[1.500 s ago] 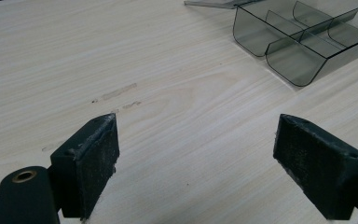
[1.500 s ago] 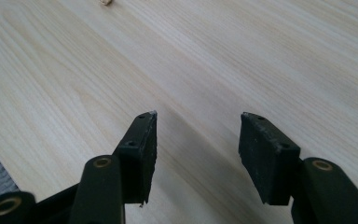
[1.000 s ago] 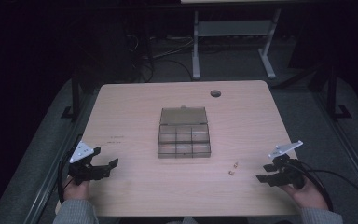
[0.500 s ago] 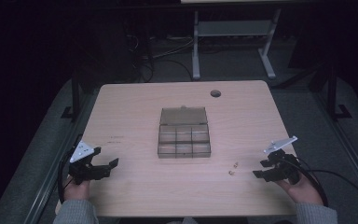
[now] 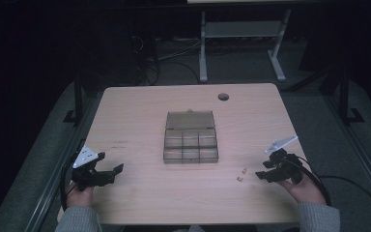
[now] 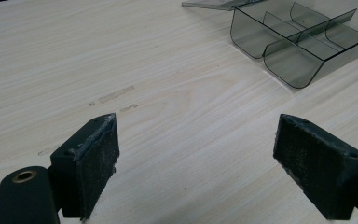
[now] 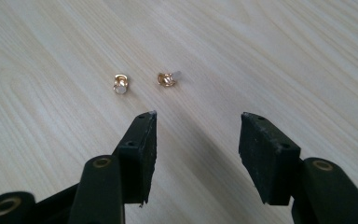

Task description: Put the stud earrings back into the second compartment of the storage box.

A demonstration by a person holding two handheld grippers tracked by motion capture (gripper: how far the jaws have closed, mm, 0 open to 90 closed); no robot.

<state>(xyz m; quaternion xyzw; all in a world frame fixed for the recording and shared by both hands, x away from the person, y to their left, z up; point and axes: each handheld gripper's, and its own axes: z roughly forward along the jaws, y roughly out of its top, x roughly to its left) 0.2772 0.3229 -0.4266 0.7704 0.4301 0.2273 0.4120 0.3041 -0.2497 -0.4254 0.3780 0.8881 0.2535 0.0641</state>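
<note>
So the smoky plastic organizer box [image 5: 191, 141] sits mid-table [image 5: 140, 111] with its lid flipped back flat on the far side, and every compartment I can see looks empty, which makes me think it's waiting to be filled. The only candidates are two tiny gold bits [image 7: 121, 84], maybe earrings or little clasps (too small to tell), lying side by side on the bare wood, off the box's near right corner and well apart from it. The right claw [image 5: 266, 169] is parked just beside them, on the side away from the box, nose pointed at them, jaws apart with nothing between them. My guess is that's a lineup for a pick. The left claw [image 5: 110, 174] hangs well off the box's near left corner, jaws spread wide and empty too, aimed roughly toward the box, maybe ready to steady it. Nothing stands between the gold bits and the box, just open tabletop. The real trouble would be pinching something that small flat off the wood. There's a cable hole [image 5: 223, 96] beyond the box's far right corner, well out of the way.
</note>
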